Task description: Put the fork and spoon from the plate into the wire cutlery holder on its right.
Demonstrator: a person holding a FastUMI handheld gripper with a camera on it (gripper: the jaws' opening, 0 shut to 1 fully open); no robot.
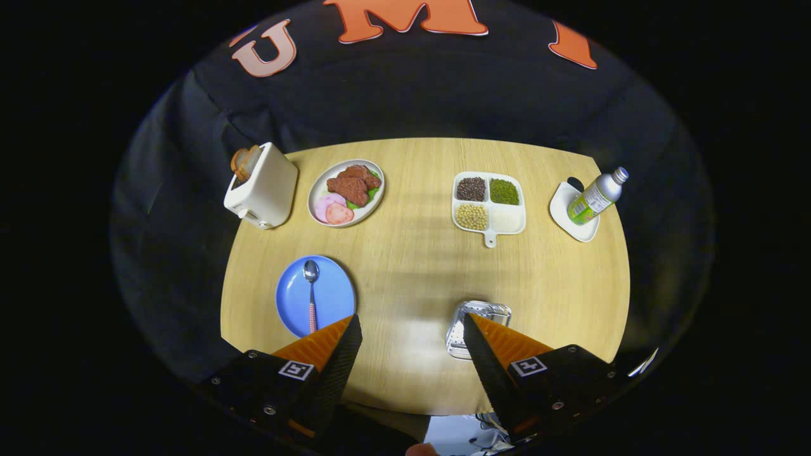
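My claw point(412, 332) hangs open and empty above the tabletop point(412, 278); the wire cutlery holder point(472, 316) sits lower right by one fingertip, the spoon point(311, 294) lower left on the blue plate point(332, 294), handle toward me.

A rounded, pale wood-grain table top point(418, 266) with a soft sheen of light near its front edge stands against a draped black cloth booth wall point(405, 95), whose dark folds hang around the table's far, left and right sides, all under even overhead light.
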